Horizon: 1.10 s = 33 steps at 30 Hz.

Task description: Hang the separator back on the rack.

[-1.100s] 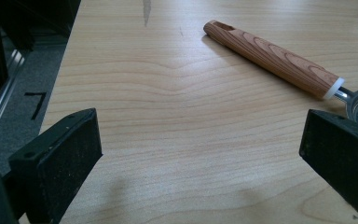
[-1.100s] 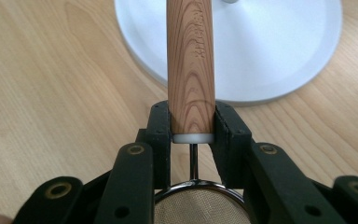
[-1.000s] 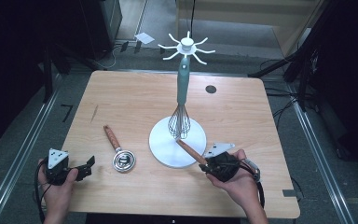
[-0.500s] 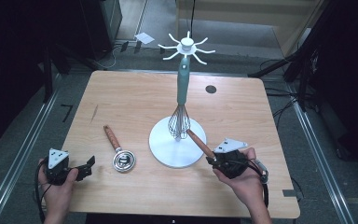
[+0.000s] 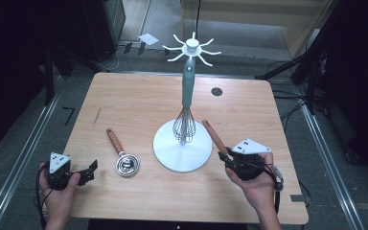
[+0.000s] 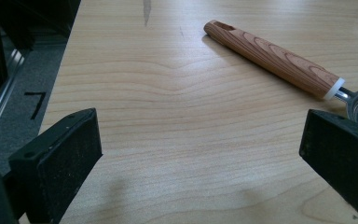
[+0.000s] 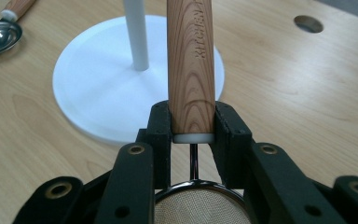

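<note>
The right tongs (image 7: 192,122) are clamped on a wooden-handled strainer (image 7: 190,65). Both pads press the lower end of the handle, just above its white collar. In the right gripper view the fine mesh bowl sits low between the tong arms, and the handle points away toward the white stand (image 7: 98,88). In the high view the right tongs (image 5: 226,158) sit near the front right of the worktop (image 5: 134,96), with the strainer handle (image 5: 212,135) angled up and away, its far end close beside the rim of the stand's round base (image 5: 172,153).

A whisk (image 5: 185,125) with a teal handle hangs from the stand's top hooks, its wires just above the base.

The left tongs (image 5: 90,168) are held at the front left corner of the worktop, jaws wide apart with nothing between them. In the left gripper view only bare wood lies between the pads.

A wooden-handled measuring spoon (image 5: 120,154) lies flat on the worktop between the left tongs and the stand, apart from both.
</note>
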Available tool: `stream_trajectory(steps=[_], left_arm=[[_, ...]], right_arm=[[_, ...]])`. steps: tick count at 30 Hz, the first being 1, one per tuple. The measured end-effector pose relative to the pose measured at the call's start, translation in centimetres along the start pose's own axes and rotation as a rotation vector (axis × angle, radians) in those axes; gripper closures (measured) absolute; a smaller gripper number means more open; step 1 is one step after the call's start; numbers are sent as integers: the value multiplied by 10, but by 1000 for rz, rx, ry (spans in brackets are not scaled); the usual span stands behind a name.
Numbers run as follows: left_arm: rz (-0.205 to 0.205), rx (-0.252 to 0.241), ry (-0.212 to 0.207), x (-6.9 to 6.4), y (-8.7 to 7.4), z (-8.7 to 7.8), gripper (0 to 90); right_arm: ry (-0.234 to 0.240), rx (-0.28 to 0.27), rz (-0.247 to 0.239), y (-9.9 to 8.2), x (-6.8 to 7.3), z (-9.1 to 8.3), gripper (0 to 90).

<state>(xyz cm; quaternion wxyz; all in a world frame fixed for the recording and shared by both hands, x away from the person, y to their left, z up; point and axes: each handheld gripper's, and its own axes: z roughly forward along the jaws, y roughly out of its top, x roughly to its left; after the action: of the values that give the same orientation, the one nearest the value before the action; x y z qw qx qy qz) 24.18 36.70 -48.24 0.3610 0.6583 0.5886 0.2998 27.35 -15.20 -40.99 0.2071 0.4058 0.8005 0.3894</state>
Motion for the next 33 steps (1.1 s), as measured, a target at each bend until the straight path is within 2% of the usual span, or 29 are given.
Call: stream_trajectory(steps=[9, 12, 17, 25, 33], left_arm=[[4, 0, -1, 0, 0, 0, 0], [3, 2, -1, 0, 0, 0, 0], [1, 1, -2, 0, 0, 0, 0], [-7, -8, 1, -1, -2, -2, 0], [-10, -6, -2, 0, -2, -3, 0]], right_arm=[[-18, -96, 27, 3, 1, -9, 719], [9, -118, 39, 3, 0, -11, 719], [12, -149, 44, 4, 0, -13, 720], [-32, -228, 41, 9, 8, -24, 719], [0, -303, 52, 19, 14, -31, 719]])
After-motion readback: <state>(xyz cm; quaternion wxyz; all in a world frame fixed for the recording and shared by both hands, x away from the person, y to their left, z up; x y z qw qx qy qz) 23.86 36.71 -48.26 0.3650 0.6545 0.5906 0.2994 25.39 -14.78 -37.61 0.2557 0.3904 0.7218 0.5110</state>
